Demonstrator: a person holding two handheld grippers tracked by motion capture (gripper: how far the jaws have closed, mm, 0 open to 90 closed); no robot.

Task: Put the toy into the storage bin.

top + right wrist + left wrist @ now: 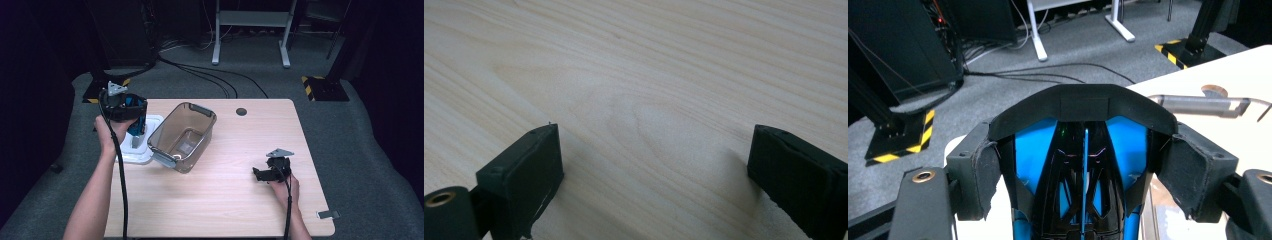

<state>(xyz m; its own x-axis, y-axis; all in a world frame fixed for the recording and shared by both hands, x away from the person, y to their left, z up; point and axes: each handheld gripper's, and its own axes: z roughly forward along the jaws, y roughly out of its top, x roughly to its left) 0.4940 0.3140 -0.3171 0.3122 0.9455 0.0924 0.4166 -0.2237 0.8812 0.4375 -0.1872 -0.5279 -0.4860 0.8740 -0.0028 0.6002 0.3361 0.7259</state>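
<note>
— Blue and black, the tool (1083, 175) sits clamped between our left gripper (131, 116)'s fingers (975, 175), lifted over the white lid (150, 150).
— We judge it goes into the bin (182, 136) next; our right gripper (262, 174) rests open and empty on the tabletop (225, 200).

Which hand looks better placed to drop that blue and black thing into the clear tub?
Left. Its hand-held gripper already clamps the blue-and-black object beside the clear tub. The right hand-held gripper rests open on the table, farther off.
</note>
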